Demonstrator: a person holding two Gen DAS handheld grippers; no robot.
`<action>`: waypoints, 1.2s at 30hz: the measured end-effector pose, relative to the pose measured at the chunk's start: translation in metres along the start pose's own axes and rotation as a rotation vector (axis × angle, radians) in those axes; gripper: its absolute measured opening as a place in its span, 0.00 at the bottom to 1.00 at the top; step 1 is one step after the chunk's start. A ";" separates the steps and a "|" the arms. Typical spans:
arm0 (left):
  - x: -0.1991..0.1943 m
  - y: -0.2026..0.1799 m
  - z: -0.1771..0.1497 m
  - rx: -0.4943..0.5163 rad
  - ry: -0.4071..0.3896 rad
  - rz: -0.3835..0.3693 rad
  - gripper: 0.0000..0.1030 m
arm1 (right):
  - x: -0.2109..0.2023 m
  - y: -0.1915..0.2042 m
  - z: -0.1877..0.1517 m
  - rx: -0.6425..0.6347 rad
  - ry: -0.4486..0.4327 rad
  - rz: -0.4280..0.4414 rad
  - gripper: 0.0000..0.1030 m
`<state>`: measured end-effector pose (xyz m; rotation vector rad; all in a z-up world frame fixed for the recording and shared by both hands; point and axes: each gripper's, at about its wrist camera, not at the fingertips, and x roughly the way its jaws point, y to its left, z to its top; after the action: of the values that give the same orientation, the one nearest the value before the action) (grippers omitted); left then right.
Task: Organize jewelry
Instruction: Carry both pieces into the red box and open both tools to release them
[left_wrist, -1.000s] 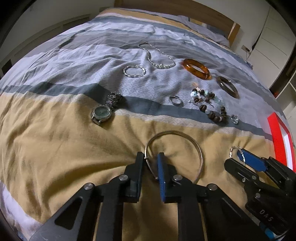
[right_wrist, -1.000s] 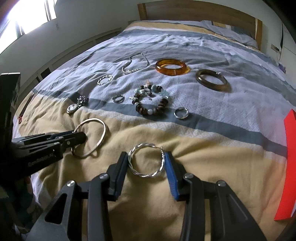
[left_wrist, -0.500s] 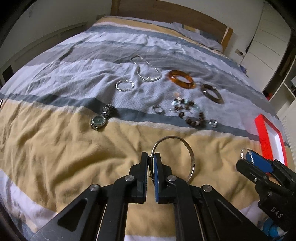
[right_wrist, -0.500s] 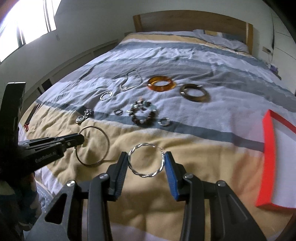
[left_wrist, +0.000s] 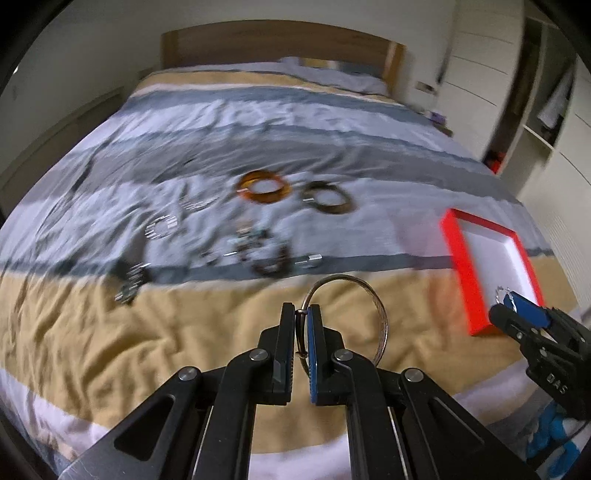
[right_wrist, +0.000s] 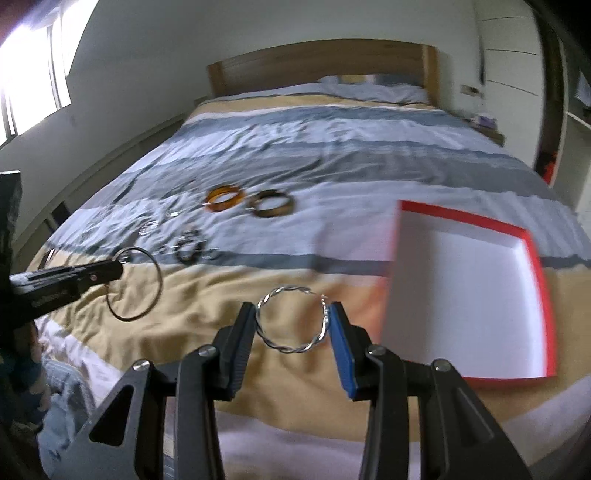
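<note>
Two grippers, jaws clamping bangles, left (left_wrist: 301, 314) thin bangle (left_wrist: 382, 317), right (right_wrist: 293, 319) twisted bangle (right_wrist: 291, 319), striped bed (right_wrist: 332, 155), red tray (right_wrist: 532, 266).

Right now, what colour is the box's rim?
Bright red rim on the box, white inside; clearest in the right wrist view.

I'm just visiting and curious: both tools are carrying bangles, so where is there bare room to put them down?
The white floor of the red box looks bare. The tan band of the bedspread, between the tools and the grey stripe, is also free. It is crowded farther up, around the beaded bracelet, amber bangle and dark bangle.
</note>
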<state>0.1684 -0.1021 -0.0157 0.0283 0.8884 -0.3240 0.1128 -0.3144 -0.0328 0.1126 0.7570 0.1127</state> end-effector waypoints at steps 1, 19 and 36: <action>0.001 -0.010 0.002 0.011 0.000 -0.014 0.06 | -0.005 -0.012 0.000 0.006 -0.004 -0.017 0.37; 0.090 -0.214 0.037 0.199 0.099 -0.221 0.06 | -0.011 -0.165 -0.027 0.042 0.082 -0.184 0.37; 0.154 -0.230 0.007 0.224 0.227 -0.109 0.08 | 0.030 -0.182 -0.037 0.007 0.218 -0.141 0.38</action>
<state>0.1974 -0.3634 -0.1038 0.2278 1.0767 -0.5284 0.1206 -0.4878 -0.1058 0.0539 0.9799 -0.0122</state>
